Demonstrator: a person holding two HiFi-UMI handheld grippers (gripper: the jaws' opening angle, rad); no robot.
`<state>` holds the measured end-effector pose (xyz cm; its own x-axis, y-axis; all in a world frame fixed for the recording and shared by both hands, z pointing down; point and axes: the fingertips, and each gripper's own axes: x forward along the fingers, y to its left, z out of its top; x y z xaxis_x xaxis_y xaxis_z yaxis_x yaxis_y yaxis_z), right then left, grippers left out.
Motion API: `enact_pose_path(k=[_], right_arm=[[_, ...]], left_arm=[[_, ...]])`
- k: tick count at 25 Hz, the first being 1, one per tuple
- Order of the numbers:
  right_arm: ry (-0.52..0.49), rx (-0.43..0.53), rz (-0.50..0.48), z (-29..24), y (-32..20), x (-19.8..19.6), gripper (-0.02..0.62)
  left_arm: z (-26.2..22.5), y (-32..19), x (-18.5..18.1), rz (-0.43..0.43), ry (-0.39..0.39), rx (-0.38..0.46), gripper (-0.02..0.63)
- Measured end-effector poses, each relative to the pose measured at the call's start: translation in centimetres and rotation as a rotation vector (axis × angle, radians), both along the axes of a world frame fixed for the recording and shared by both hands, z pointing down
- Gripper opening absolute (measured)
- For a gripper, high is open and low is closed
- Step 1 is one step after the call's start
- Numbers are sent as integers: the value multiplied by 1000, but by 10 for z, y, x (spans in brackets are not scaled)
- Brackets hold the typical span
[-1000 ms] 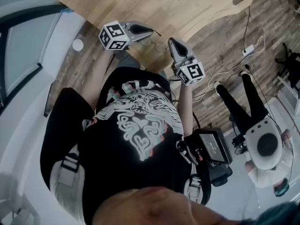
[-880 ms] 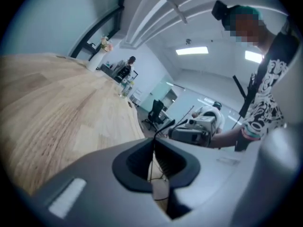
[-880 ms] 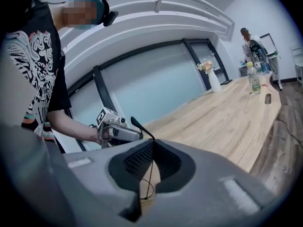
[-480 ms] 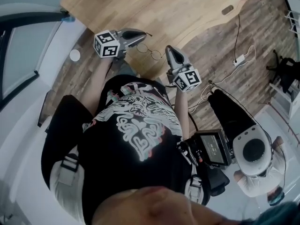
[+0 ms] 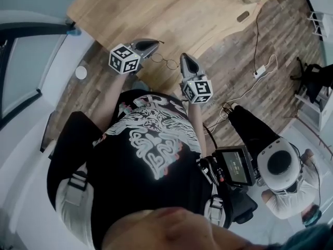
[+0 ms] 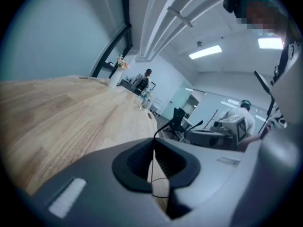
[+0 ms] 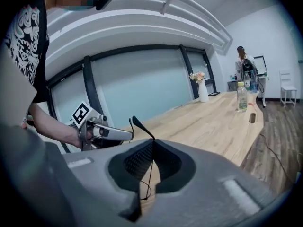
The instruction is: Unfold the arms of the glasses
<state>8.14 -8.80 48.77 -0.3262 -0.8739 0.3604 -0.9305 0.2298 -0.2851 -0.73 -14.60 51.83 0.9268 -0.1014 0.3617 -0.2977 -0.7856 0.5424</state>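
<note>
Glasses (image 5: 168,62) held up between two grippers, over the near edge of the table (image 5: 156,9).
The left gripper (image 5: 157,42) is clamped on one thin arm and the right gripper (image 5: 183,56) on the other, each arm's tip poking past the jaws. The grips are the same as a second ago, but the grippers now look slightly nearer each other.
</note>
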Motion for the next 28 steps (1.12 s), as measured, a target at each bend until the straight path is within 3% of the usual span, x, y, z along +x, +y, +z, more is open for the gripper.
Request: enact_pose_path(k=[4,10,28], right_arm=[[62,-20,25,1,-4,1,0],[91,-41,47,4,-11,8,0],[111,-17,-13,2,-13,-4,0]], left_arm=[[5,-5,3,-46,-92,63,0],[13,-14,4,-87,-140,50,0],[11,-17,-5,-129,-158,70,0]])
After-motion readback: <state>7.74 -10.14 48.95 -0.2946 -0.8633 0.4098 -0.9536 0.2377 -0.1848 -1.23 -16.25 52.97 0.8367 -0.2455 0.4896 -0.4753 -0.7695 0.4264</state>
